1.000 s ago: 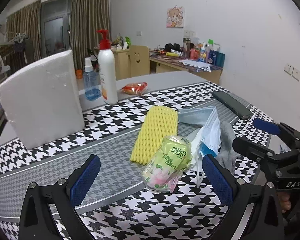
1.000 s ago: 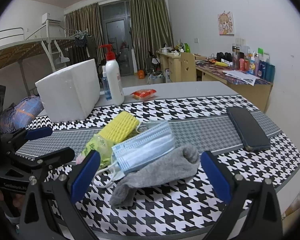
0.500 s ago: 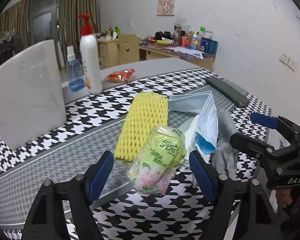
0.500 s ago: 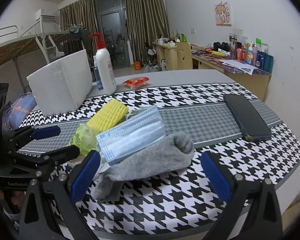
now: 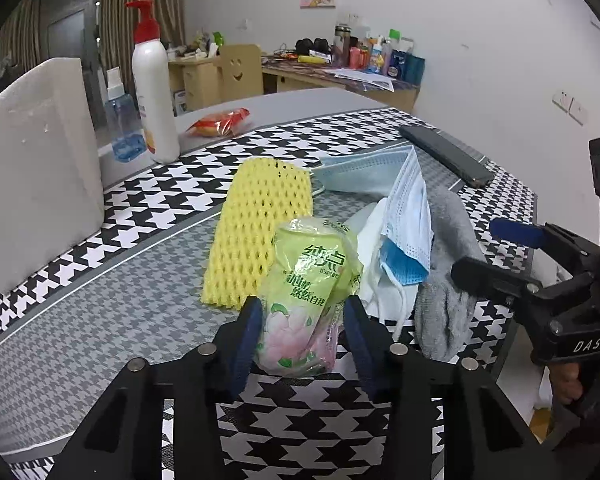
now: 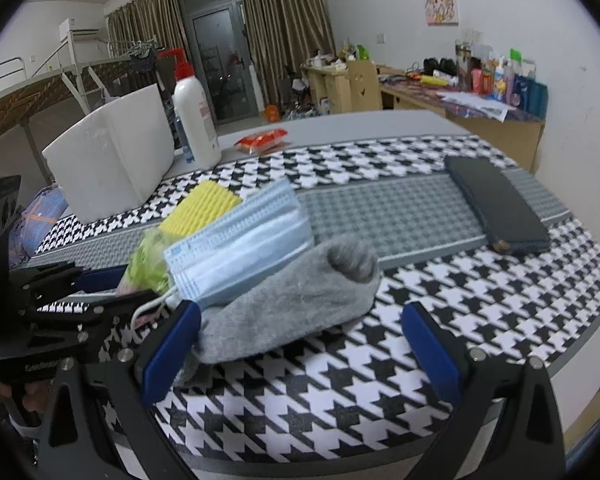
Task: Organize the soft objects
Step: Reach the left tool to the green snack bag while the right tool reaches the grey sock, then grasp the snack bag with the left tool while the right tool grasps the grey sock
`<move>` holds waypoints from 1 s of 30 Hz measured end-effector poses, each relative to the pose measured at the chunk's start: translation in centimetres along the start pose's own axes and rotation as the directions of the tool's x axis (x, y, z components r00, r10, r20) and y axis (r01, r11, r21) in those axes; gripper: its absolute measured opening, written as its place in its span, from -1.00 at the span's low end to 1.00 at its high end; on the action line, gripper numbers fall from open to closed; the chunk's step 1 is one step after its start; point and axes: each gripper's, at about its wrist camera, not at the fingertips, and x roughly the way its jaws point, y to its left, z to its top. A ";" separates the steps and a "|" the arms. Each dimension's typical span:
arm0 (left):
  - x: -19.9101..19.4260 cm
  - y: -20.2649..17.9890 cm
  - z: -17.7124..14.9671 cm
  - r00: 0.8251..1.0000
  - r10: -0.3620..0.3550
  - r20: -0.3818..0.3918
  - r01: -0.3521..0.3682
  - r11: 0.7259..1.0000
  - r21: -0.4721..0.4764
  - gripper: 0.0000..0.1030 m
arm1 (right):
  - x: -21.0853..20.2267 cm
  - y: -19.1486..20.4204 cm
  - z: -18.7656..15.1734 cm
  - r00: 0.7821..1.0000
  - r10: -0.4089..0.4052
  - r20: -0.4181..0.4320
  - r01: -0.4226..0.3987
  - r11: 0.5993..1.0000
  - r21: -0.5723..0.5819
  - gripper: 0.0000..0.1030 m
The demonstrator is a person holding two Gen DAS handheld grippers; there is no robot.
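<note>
Houndstooth-covered table [image 5: 112, 280] in a bedroom, white foam box [image 5: 36, 168] at far left. My left tongs [image 5: 300, 316] have just been closing around the near end of the green tissue packet [image 5: 312, 296], blue pads at its sides. Beside it lie the yellow foam net [image 5: 260, 228], face mask [image 6: 240, 244] and grey sock [image 6: 296, 300]. My right tongs [image 6: 300, 332] stand spread around the sock.

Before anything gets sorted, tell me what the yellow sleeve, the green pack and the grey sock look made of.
Yellow sleeve: likely foam netting, matte, with an open diamond mesh.
Green pack: thin glossy plastic film, wrinkled and printed, probably tissues inside; the left gripper has been closing its jaws around it.
Grey sock: knitted fabric, soft and fuzzy, slumped in folds.
</note>
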 end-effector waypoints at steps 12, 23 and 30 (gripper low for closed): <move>-0.4 -0.2 -0.5 1.000 0.026 -0.008 -0.026 0.999 0.021 -0.50 | 0.1 1.0 -1.6 0.996 0.034 -0.084 -0.039 0.998 -0.049 -0.31; -2.9 -0.1 -0.5 0.999 -0.004 0.048 0.004 1.000 0.009 -0.52 | -1.2 1.5 -1.5 0.997 0.061 -0.056 -0.064 0.996 -0.059 -0.81; -4.7 0.0 -0.4 0.996 -0.009 0.090 0.009 1.000 -0.001 -0.52 | -3.4 1.2 -0.5 0.998 0.061 0.007 -0.061 0.997 -0.045 -0.83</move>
